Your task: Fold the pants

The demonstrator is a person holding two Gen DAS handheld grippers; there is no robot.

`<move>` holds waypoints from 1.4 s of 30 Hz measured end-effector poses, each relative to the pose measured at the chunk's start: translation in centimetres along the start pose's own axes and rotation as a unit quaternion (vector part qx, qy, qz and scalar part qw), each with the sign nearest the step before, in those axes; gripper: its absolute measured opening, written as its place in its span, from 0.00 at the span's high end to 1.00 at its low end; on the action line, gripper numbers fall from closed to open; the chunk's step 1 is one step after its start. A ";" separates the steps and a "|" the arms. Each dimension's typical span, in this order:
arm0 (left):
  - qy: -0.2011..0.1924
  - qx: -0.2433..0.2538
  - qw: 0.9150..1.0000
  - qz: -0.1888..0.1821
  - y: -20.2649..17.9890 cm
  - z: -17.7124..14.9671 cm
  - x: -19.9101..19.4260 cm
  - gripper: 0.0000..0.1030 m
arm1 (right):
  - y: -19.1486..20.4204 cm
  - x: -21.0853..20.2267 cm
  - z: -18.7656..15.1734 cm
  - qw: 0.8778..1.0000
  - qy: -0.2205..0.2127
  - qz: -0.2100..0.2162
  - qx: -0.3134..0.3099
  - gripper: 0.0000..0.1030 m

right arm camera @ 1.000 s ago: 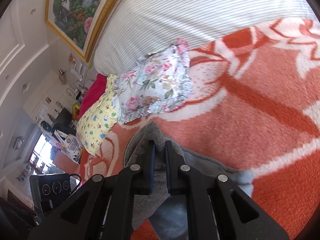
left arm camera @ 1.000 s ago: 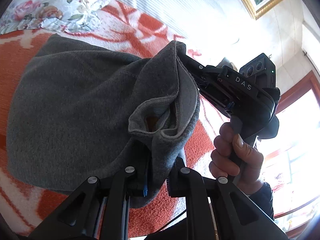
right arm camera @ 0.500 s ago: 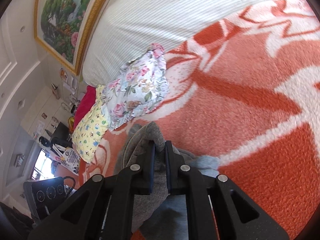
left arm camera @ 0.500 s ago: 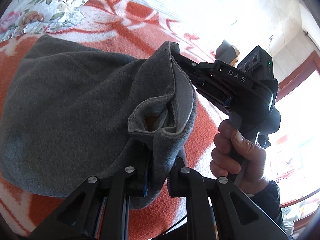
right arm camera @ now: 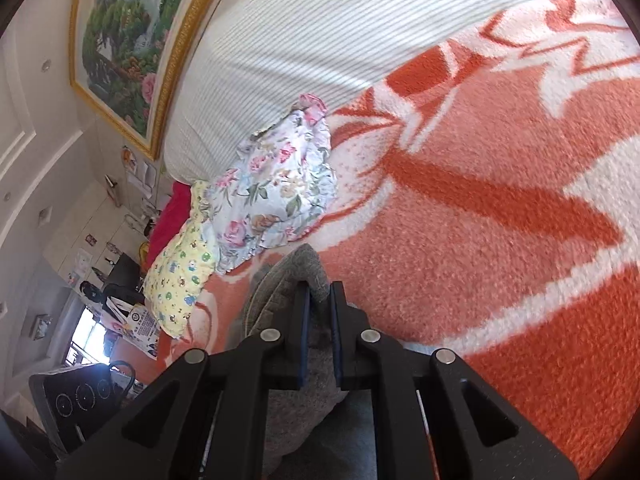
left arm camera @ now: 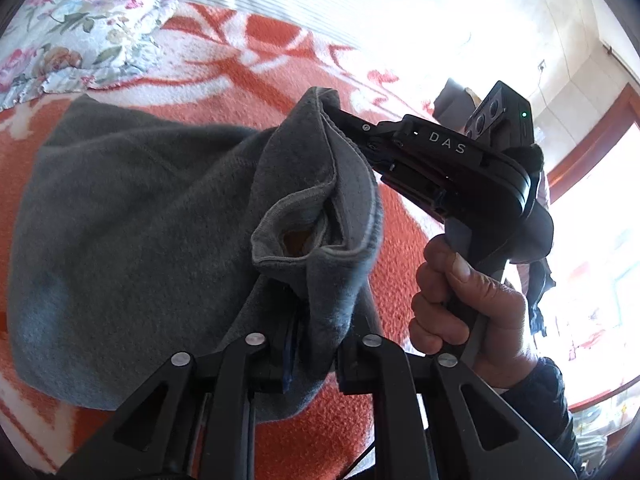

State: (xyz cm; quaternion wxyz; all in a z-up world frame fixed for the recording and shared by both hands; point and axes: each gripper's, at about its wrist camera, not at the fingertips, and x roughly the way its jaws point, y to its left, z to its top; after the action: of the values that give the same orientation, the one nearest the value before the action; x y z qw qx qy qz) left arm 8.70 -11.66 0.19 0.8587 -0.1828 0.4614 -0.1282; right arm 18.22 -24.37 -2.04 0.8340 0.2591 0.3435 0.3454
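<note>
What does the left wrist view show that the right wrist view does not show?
Only the left wrist view: the right hand holding the right gripper, and the pants' open cuff. Only the right wrist view: the framed painting, the yellow cloth. Both: the gray pants, the orange blanket, the floral cloth.

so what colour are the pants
Dark grey pants, seen best in the left wrist view.
</note>
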 end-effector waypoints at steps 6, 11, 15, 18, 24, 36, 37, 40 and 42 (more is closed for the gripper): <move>0.020 0.024 0.999 -0.020 -1.3 -0.4 1.4 0.56 | -1.3 -3.7 -1.2 0.998 -0.017 -0.057 0.027 0.79; 0.021 0.047 0.998 -0.041 -1.8 -1.3 0.6 0.53 | -0.1 -6.7 -2.0 0.995 -0.039 -0.090 0.018 0.66; 0.015 0.049 0.998 -0.047 -0.8 -1.9 -1.4 0.51 | 1.8 -8.2 -2.1 0.994 -0.056 -0.091 0.001 0.66; 0.004 0.038 0.998 -0.042 0.8 -1.9 -3.1 0.51 | 3.6 -8.4 -2.3 0.995 -0.058 -0.084 -0.013 0.66; -0.025 0.010 1.000 -0.010 5.0 -1.1 -6.0 0.51 | 6.9 -6.9 -4.7 0.995 -0.022 -0.081 -0.045 0.66; -0.042 -0.017 0.997 0.058 12.6 3.2 -7.3 0.50 | 9.3 -3.3 -9.4 0.985 0.045 -0.147 -0.081 0.66; -0.043 -0.020 0.997 0.064 13.2 3.8 -7.1 0.50 | 9.3 -3.1 -9.6 0.983 0.050 -0.156 -0.083 0.66; -0.040 -0.026 0.996 0.069 14.6 5.4 -6.5 0.50 | 9.5 -2.5 -10.0 0.978 0.056 -0.178 -0.092 0.66; -0.030 -0.030 0.997 0.069 15.4 6.7 -5.6 0.49 | 9.4 -2.2 -10.2 0.979 0.059 -0.176 -0.086 0.66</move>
State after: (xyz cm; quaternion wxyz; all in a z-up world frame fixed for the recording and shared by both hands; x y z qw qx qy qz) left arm 12.06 5.71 1.06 0.8730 -0.1797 0.4508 -0.0489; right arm 5.70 -18.16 -1.32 0.8791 0.1012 0.4013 0.2363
